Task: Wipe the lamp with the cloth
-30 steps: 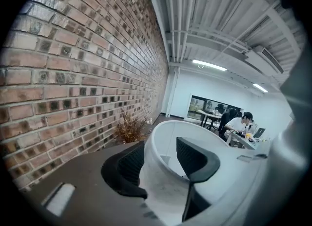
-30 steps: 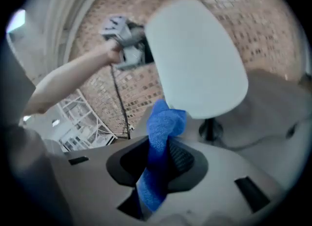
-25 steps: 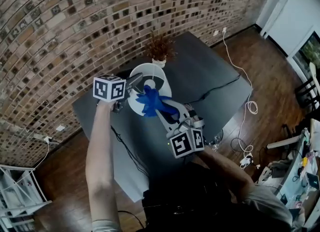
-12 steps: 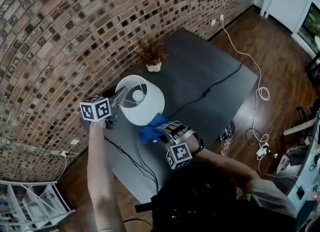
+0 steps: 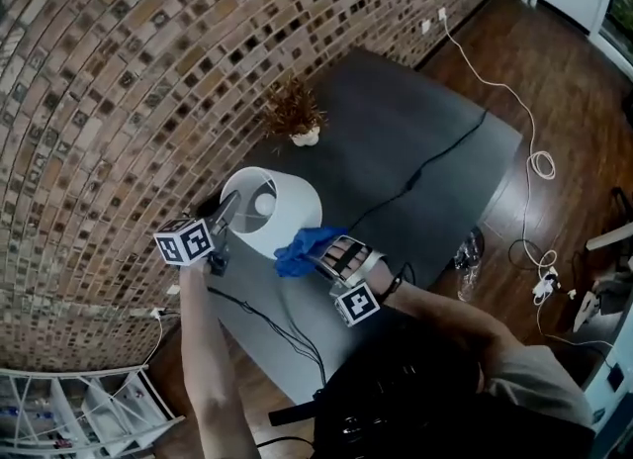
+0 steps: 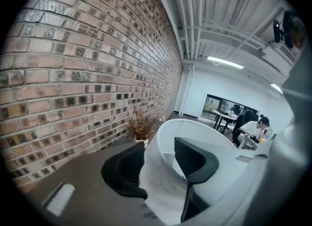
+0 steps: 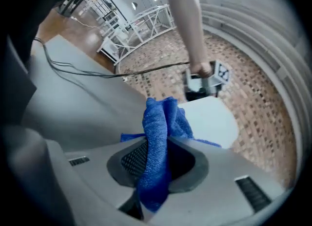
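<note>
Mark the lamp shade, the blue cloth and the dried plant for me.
lamp shade (image 5: pixel 295 212), head view, on its white outer wall.
blue cloth (image 5: pixel 302 247), head view, on the bunched middle next to the shade.
dried plant (image 5: pixel 291 109), head view, on its brown twigs.

1. Your dark grey surface (image 5: pixel 396 140) sits right up against the brick wall (image 5: pixel 109 81).
2. You've got a dried plant (image 5: pixel 293 109) in a little white pot (image 5: pixel 305 137) on the wall side of it.
3. A black cable (image 5: pixel 435 163) runs across the top toward the far edge.
4. There's a white cable (image 5: pixel 532 140) snaking over the wooden floor (image 5: pixel 574 71) from a wall outlet (image 5: pixel 427 26).
5. A white wire rack (image 5: pixel 69 413) stands in the corner down to your left.
6. Way off in the back, people (image 6: pixel 251 125) sit at a desk under a strip light (image 6: pixel 225 63).
</note>
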`<state>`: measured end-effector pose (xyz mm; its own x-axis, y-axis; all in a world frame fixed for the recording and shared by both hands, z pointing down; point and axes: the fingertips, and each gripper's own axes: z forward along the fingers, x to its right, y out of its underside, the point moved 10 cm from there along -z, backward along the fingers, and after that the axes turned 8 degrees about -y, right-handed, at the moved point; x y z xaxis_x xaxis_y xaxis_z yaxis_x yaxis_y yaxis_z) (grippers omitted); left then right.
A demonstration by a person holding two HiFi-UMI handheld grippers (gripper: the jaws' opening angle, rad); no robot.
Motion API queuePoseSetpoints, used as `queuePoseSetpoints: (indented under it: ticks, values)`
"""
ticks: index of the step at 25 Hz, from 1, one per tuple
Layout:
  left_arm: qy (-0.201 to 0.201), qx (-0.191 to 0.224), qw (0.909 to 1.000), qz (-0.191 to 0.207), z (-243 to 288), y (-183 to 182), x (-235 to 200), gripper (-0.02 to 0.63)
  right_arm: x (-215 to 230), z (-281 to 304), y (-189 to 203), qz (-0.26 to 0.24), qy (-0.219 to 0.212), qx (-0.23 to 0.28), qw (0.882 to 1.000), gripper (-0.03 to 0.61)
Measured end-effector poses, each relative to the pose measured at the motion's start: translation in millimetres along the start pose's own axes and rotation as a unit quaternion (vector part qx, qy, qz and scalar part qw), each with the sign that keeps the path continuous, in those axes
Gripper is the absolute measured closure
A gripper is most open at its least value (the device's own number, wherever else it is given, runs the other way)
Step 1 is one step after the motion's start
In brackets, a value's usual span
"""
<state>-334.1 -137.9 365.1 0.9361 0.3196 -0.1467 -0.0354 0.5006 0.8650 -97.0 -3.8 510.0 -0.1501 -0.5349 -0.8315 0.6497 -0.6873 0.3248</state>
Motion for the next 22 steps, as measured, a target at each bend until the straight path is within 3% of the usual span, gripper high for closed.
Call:
queuePoseSetpoints:
  ticks: [2,4,5,6,7,8,10,11,12,14,17,22]
  values:
    - [-0.003,0.001,1.0000,-0.007,-1.8,0.7,-0.2,0.428,-34.3,7.8,16.2,0.051,-0.087,-0.016,0.995,0.489]
    - [-0.008,0.005,0.9999,-0.015,-3.7,1.3,0.1,0.428,-36.6,-0.6,34.9,0.162,-0.130,-0.012,0.978,0.489]
    - [-0.010,0.006,0.9998,-0.017,-3.9,0.6,0.5,0.428,-21.6,-12.9,41.9,0.236,-0.129,0.015,0.963,0.489]
    - [-0.012,0.008,0.9997,-0.017,-3.7,-0.5,0.9,0.428,2.1,-28.6,46.6,0.314,-0.118,0.062,0.940,0.489]
    - [-0.014,0.009,0.9997,-0.018,-3.5,-1.6,1.3,0.428,31.4,-45.3,49.7,0.390,-0.100,0.126,0.907,0.489]
    - [-0.016,0.010,0.9997,-0.018,-3.8,-2.4,1.7,0.428,62.5,-60.1,51.9,0.458,-0.080,0.198,0.863,0.489]
    - [-0.021,0.013,0.9995,-0.021,-6.3,-2.2,2.5,0.428,115.1,-74.8,57.1,0.558,-0.042,0.322,0.764,0.489]
    - [-0.025,0.014,0.9993,-0.024,-8.0,-2.0,3.2,0.428,131.5,-72.2,60.8,0.590,-0.029,0.356,0.724,0.489]
    - [-0.027,0.016,0.9991,-0.029,-8.9,-1.5,3.6,0.429,139.8,-63.5,64.9,0.615,-0.023,0.370,0.696,0.489]
    - [-0.026,0.021,0.9988,-0.035,-8.9,1.5,2.8,0.428,133.4,-37.1,72.1,0.651,-0.034,0.361,0.666,0.489]
    - [-0.032,0.017,0.9988,-0.032,-10.7,4.1,2.1,0.439,90.7,-11.5,90.3,0.694,-0.057,0.322,0.641,0.488]
    - [-0.031,0.020,0.9988,-0.031,-11.4,3.4,6.1,0.436,7.0,14.7,155.3,0.778,-0.096,0.172,0.597,0.491]
